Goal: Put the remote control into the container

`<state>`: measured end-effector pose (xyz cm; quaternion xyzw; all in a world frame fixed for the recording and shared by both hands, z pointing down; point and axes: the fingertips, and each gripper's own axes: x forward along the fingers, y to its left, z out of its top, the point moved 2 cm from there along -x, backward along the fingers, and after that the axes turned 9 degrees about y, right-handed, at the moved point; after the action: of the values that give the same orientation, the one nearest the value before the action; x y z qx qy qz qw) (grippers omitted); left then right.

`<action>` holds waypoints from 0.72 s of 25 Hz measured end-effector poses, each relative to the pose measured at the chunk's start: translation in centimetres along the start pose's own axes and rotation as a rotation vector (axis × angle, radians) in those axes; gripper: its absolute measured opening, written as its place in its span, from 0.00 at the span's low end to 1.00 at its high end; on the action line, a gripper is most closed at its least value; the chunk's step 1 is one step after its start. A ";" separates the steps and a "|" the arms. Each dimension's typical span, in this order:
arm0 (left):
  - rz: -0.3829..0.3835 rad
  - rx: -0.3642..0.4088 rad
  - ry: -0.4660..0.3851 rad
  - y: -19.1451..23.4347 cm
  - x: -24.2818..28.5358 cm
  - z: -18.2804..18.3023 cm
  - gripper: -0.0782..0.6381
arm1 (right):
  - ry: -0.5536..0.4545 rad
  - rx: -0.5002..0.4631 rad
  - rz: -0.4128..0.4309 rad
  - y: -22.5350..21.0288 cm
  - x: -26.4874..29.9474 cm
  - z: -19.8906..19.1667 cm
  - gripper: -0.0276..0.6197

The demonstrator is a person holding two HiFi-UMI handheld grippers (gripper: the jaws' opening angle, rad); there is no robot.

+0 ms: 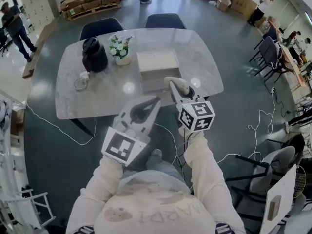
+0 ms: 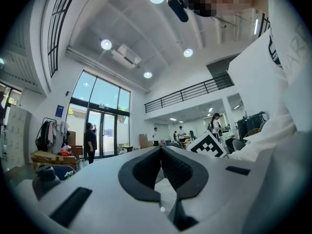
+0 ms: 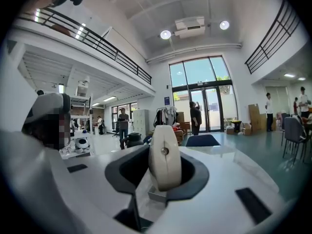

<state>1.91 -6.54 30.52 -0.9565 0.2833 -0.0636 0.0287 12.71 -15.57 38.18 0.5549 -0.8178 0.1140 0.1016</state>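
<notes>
Your R claw (image 3: 164,177) clamps the remote control (image 3: 165,155). It's prob. light, stiff, slick plastic, so grip firm. L claw (image 2: 161,152) is closed, empty.

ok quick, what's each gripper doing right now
left gripper: closed, nothing between its jaws
right gripper: closed on the remote control

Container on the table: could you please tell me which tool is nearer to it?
Right. The right tool, holding the remote control, is by the container's near right corner; the left tool is further back, toward the person.
</notes>
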 end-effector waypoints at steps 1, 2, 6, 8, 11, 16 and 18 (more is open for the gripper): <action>0.010 -0.001 0.003 0.2 0.8 0.0 0.12 | 0.010 -0.003 0.011 -0.7 0.7 -0.1 0.21; 0.020 -0.002 0.007 0.4 1.5 0.1 0.12 | 0.020 -0.007 0.021 -1.3 1.4 -0.2 0.21; 0.057 -0.004 0.014 0.9 4.2 0.2 0.12 | 0.057 -0.026 0.063 -3.4 3.5 -0.7 0.21; 0.072 -0.003 0.017 1.1 5.2 0.3 0.12 | 0.073 -0.036 0.080 -4.2 4.5 -1.0 0.21; 0.090 -0.003 0.014 1.0 6.4 0.6 0.12 | 0.100 -0.053 0.096 -5.5 5.6 -1.5 0.21; 0.100 0.003 0.026 1.6 7.9 0.6 0.12 | 0.146 -0.070 0.106 -7.1 7.6 -2.4 0.21; 0.097 0.010 0.029 2.0 8.2 0.7 0.12 | 0.164 -0.077 0.105 -7.4 8.5 -2.8 0.21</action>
<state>7.73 -12.68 30.53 -0.9404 0.3294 -0.0776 0.0327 16.64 -24.91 43.85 0.4958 -0.8384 0.1326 0.1835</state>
